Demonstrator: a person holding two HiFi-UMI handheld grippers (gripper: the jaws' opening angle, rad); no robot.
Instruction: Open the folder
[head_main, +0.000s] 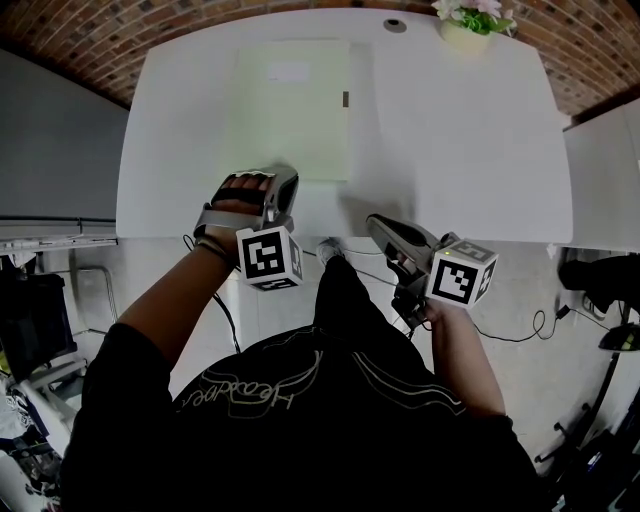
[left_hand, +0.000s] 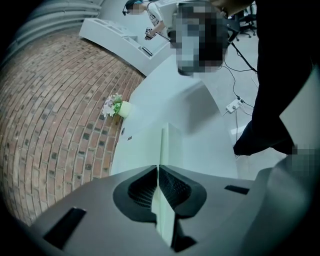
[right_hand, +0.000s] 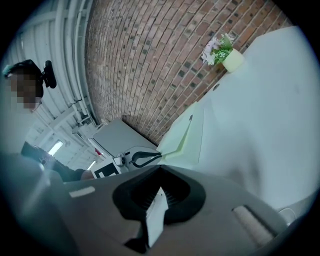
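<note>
**At the Near Edge: Grip Point for the Cover**

On the white table (head_main: 460, 150), the flat pale-green card folder (head_main: 295, 110) is laid lengthwise. Its thin cover is pinched at the near edge by the left gripper (left_hand: 159, 172), whose jaws are almost together. The right gripper (right_hand: 159, 192) is held off the table, closed and empty. The cover is judged light, flexible and smooth, so it is best gripped at its free edge.

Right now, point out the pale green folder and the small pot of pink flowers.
pale green folder (head_main: 295, 125): head view, middle of its cover.
small pot of pink flowers (head_main: 463, 37): head view, pot's wall.
</note>
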